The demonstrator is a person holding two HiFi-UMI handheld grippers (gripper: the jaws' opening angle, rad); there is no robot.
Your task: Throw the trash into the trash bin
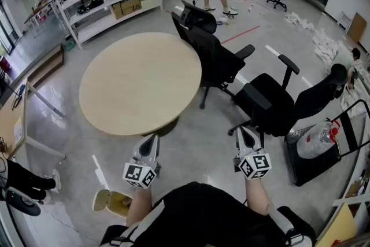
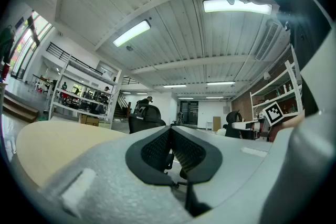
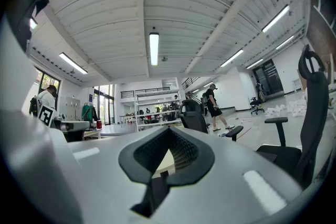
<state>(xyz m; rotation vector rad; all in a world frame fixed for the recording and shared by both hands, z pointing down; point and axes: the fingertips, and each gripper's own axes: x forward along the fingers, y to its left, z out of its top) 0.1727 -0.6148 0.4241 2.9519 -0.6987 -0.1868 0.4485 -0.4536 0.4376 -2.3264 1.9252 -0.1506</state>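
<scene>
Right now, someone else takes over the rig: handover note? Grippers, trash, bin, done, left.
Left gripper: shut, empty, level, at the near edge of the round beige table.
Right gripper: shut, empty, level, beside the black swivel office chair.
Trash: white crumpled scraps lie on the grey floor far right; nothing else obvious.
Bin: none identifiable in any view.
Done: nothing picked up yet. Left: reach trash, grip it, locate the bin, drop it in.
</scene>
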